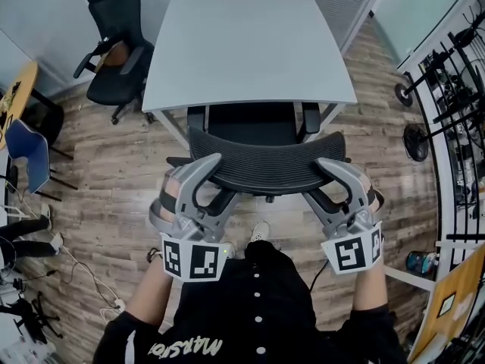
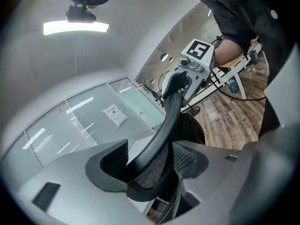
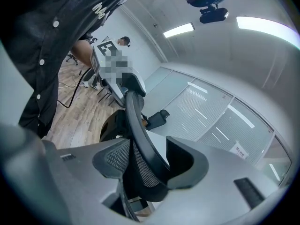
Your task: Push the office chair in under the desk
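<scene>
In front of the person, in the head view, the office chair stands with its seat already under the near edge of the desk, while the backrest is outside it. The left gripper and the right gripper sit at the two ends of the backrest, I think so that the push goes straight and the chair does not swivel.

In the left gripper view, the jaws stand wide apart with the backrest between them; no firm squeeze shows.

In the right gripper view it is the same: jaws apart, astride the backrest. For pushing, such a loose hold seems enough.
</scene>
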Demonstrator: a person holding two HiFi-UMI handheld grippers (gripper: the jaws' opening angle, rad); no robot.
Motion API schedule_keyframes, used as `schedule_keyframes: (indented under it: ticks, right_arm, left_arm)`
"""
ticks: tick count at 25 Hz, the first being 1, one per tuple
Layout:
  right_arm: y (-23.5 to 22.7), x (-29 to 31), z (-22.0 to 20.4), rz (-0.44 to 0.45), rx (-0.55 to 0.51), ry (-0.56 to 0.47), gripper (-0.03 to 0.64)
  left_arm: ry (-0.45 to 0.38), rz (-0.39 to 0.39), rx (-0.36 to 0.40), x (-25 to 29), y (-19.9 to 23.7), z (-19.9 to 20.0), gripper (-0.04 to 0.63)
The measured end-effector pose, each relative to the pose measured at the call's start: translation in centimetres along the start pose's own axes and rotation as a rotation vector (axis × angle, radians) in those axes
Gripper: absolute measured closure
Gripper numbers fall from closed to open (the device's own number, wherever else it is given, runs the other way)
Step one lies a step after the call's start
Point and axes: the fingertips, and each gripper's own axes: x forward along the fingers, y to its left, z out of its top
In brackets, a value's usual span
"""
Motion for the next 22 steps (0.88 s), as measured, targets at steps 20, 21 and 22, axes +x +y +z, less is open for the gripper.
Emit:
schedule_keyframes:
  ticks: [20, 21, 22]
  right_arm:
    - [-3.4, 1.5, -3.1, 0.022, -0.017, -0.058, 0.377]
    - [-3.6, 1.5, -3.2, 0.022, -0.016, -0.063, 0.376]
    - [-3.8, 1.6, -3.4, 0.025, -0.018, -0.063, 0.376]
  left_arm:
    - [0.034, 0.035, -0.011, 4.1, 0.9, 0.6, 0.313]
    - [0.036, 0.038, -0.013, 4.3, 0.9, 0.7, 0.313]
    - [0.038, 0.041, -0.013, 4.6, 0.9, 0.7, 0.313]
